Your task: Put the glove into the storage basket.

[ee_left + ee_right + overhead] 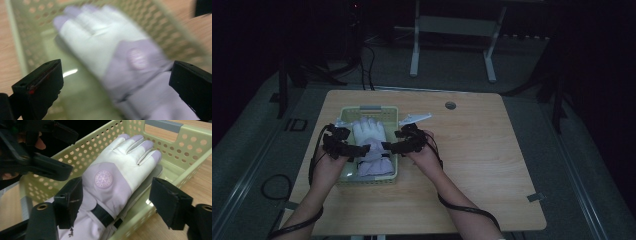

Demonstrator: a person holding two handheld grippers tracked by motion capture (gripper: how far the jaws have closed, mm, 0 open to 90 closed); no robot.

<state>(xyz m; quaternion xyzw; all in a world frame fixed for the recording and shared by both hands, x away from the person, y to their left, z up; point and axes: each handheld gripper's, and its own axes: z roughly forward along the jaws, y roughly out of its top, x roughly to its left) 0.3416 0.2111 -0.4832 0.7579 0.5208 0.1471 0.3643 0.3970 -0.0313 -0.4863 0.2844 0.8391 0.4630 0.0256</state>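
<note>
On the left, the left gripper (360, 149) hangs over the near-left part of a pale green perforated basket (343, 114), which sits on the left half of the wooden table (492, 150). In the left gripper view its two black jaws stand wide apart and hold nothing; between them, though blurred, lies a white and lilac winter glove (117, 62). The jaws look to be above the cuff end and not touching it.

The glove (371, 142) lies flat inside the basket with its fingers pointing away from the person and its cuff toward the near wall. The right gripper view shows it sharply: a round snowflake badge on the back, a black strap at the wrist, and what looks like a second layer of the same fabric under it, maybe the other glove of the pair.

On the right, the right gripper (386, 146) comes in over the basket's right wall. Its jaws are also spread and empty, straddling the glove's wrist (110, 192) without pinching it.

Judging from this, the step in hand is the approach for a two-gripper pick of the glove out of the basket. The next move calls for lowering both grippers onto the cuff and wrist and closing on the fabric, keeping clear of the basket's walls.
</note>
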